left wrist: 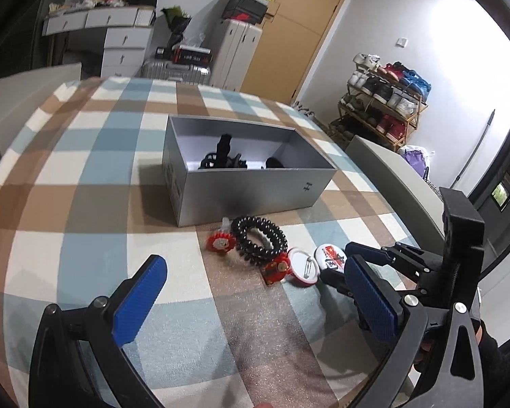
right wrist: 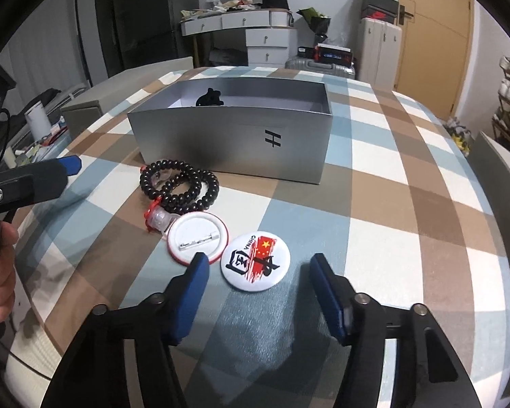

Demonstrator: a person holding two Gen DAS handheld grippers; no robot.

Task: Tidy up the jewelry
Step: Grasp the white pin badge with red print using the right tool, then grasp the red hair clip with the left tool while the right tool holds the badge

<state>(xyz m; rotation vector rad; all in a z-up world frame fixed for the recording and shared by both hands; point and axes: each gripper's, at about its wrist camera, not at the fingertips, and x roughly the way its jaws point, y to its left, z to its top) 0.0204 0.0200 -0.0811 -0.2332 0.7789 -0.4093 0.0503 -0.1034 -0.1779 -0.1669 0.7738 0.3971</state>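
A silver box [left wrist: 251, 190] [right wrist: 234, 136] stands open on the checked tablecloth with black items [left wrist: 222, 158] inside. In front of it lie a dark bead bracelet [left wrist: 259, 239] [right wrist: 180, 187], two red ornaments [left wrist: 220, 242] [left wrist: 277, 268], a face-down white pin badge [left wrist: 302, 267] [right wrist: 198, 243] and a face-up "CHINA" badge [left wrist: 333, 256] [right wrist: 255, 260]. My left gripper [left wrist: 255, 299] is open and empty, short of the bracelet. My right gripper [right wrist: 258, 292] is open, its fingers either side of the CHINA badge, just behind it; it also shows in the left wrist view [left wrist: 352, 265].
The table's right edge [right wrist: 493, 204] meets a grey chair back [left wrist: 391, 176]. Behind are white drawers [right wrist: 268, 44], a suitcase [left wrist: 176, 71], a wooden door [left wrist: 299, 30] and a shoe rack [left wrist: 380, 102]. Clutter lies left of the table [right wrist: 40, 125].
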